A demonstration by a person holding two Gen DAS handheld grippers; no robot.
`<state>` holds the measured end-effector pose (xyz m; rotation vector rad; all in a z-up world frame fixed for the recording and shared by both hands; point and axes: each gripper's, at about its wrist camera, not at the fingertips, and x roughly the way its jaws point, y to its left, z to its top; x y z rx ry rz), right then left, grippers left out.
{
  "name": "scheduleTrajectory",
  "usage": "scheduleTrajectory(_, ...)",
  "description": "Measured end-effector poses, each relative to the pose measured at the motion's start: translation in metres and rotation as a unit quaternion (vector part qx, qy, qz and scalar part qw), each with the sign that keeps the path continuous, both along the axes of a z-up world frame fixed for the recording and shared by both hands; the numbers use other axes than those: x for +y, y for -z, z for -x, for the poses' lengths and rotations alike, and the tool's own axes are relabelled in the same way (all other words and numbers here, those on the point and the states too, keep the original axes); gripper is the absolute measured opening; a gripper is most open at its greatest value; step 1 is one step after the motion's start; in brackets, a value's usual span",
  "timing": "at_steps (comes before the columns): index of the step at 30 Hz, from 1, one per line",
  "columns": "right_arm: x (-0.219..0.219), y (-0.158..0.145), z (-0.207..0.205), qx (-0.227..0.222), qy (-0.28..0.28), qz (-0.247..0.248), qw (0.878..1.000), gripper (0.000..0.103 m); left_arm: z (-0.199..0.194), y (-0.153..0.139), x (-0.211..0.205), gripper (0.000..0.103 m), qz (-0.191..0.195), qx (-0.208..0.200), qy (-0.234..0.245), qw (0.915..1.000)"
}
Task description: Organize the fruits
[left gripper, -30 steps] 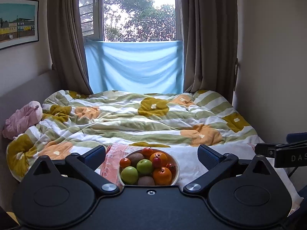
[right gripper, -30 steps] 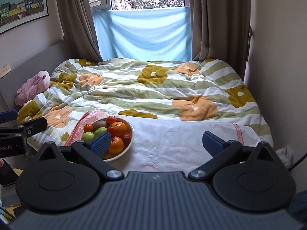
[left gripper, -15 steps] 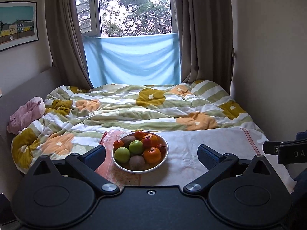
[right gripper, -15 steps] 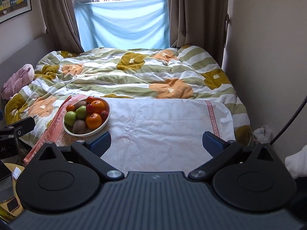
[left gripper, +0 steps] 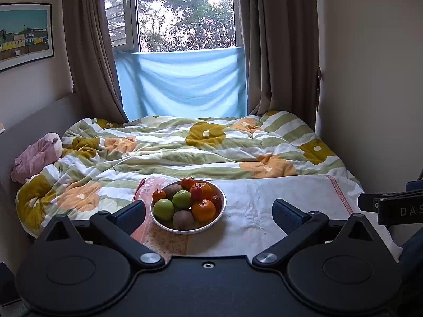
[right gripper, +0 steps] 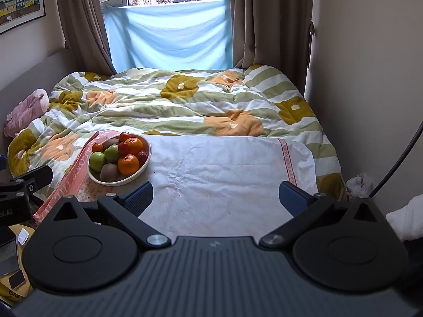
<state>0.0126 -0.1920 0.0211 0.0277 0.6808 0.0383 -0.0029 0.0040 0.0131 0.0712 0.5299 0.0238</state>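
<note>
A white bowl [left gripper: 219, 212] full of fruit stands on the near part of the bed, on a white cloth [left gripper: 264, 211]. It holds green apples [left gripper: 182, 199], oranges [left gripper: 203, 209], kiwis [left gripper: 183, 219] and small red fruits [left gripper: 196, 192]. My left gripper [left gripper: 208, 212] is open and empty, its jaws either side of the bowl but nearer than it. In the right wrist view the bowl [right gripper: 144, 167] lies at the left, with my open, empty right gripper [right gripper: 215, 195] over the white cloth [right gripper: 224, 179] to its right.
A green, white and orange quilt [left gripper: 185, 148] covers the bed behind the cloth. A pink plush toy [left gripper: 37, 155] lies at the left by the headboard. A pink patterned cloth [right gripper: 76, 174] lies under the bowl's left side. Walls stand close on the right.
Both grippers have drawn back and risen, so the bowl and the white cloth show more fully and farther away. Both stay open.
</note>
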Motion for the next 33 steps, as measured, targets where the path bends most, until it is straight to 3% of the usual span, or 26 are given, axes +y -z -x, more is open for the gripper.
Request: scheduleTrajectory(33,-0.0034,-0.005,0.0015,-0.001,-0.002,-0.005,1.0,0.103,0.0045,-0.0061,-0.0044,0.103,0.009,0.002,-0.004,1.0)
